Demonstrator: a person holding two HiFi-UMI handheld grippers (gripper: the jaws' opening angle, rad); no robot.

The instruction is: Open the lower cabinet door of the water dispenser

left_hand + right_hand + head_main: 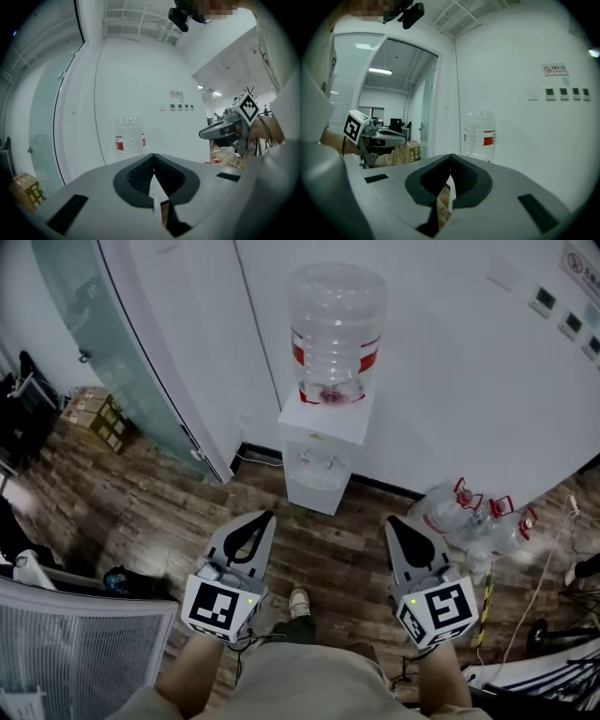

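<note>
The white water dispenser (323, 454) stands against the white wall, a clear empty bottle (334, 332) with a red band on top. Its lower cabinet door (315, 493) faces me and looks closed. Both grippers hang in the air over the wood floor, well short of the dispenser. My left gripper (265, 517) is shut with nothing in it, as is my right gripper (393, 522). The left gripper view shows the bottle (129, 136) above the closed jaw tips (153, 156). In the right gripper view the bottle (480, 134) stands right of the closed tips (450, 157).
A frosted glass door (122, 352) stands left of the dispenser, cardboard boxes (97, 415) beyond it. Spare water bottles (469, 514) lie on the floor to the right, near a cable (536, 582). A grey mesh chair back (80, 652) is at lower left.
</note>
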